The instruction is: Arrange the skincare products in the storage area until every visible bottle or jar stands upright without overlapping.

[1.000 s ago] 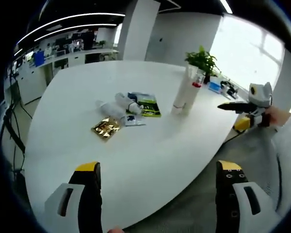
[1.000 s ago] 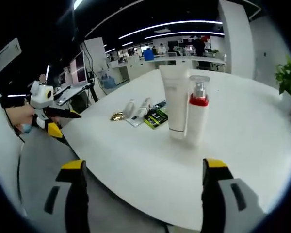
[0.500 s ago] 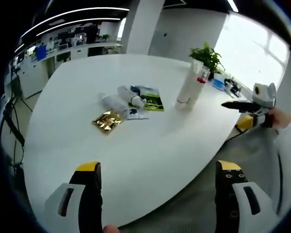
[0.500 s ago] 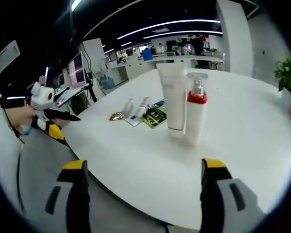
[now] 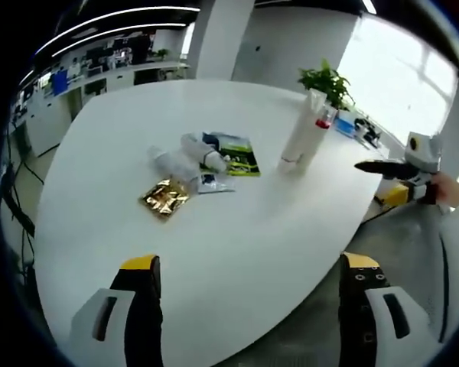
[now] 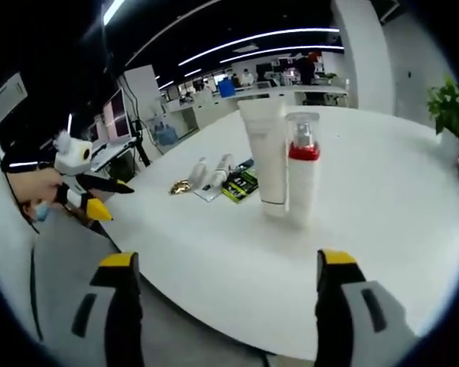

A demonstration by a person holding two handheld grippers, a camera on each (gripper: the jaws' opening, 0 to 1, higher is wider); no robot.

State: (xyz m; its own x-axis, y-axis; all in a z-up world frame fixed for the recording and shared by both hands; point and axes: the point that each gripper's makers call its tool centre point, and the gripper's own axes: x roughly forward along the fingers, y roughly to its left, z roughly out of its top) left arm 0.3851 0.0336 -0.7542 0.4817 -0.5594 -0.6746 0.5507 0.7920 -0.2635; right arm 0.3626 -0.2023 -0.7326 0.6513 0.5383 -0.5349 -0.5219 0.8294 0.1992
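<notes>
We log a white tube [image 6: 262,157] and red-collared pump bottle [image 6: 301,177] upright, touching, ahead of our right gripper [image 6: 223,294], both grippers released and empty; two tubes [image 5: 190,157] lying beyond our left gripper [image 5: 249,298] on the white table [image 5: 237,229], open office behind.

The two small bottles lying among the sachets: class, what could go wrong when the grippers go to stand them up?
1. The lying bottles touch each other and rest on a sachet, so a jaw may catch both.
2. The pump bottle and white tube stand close together; a bump could topple them.
</notes>
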